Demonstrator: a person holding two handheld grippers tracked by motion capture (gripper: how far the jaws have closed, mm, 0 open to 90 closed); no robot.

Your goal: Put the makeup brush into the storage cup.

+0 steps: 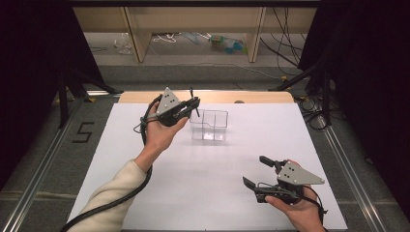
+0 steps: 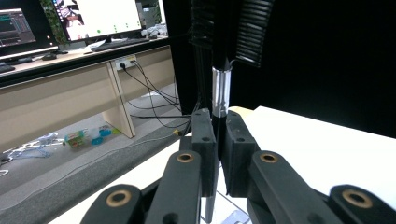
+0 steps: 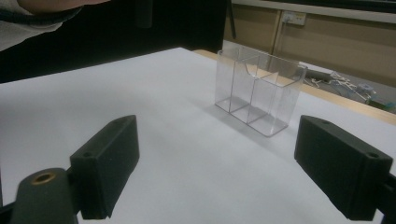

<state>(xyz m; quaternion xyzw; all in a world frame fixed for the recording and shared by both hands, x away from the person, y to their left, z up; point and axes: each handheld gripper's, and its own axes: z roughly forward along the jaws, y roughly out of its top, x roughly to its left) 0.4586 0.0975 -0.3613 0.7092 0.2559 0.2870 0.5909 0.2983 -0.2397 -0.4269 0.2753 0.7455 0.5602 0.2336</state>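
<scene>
A clear plastic holder [image 1: 209, 125] with divided compartments stands on the white table top [image 1: 208, 179], towards the back middle. My left gripper [image 1: 193, 104] hovers at the holder's left rim, shut on a thin black pen [image 1: 194, 99] that stands nearly upright. In the left gripper view the pen [image 2: 220, 93], black with a silver band, rises between the closed pads of the left gripper [image 2: 219, 144]. My right gripper [image 1: 256, 171] is held low near the front right, open and empty. The right gripper view shows the right gripper [image 3: 215, 154] with its jaws wide apart, and the clear holder [image 3: 257, 93] farther ahead.
A wooden strip [image 1: 208, 96] edges the table's far side. Beyond it lie cables and a bottle [image 1: 227, 44] on the floor under a desk. Monitors [image 2: 70, 18] stand on that desk. Dark curtains flank both sides.
</scene>
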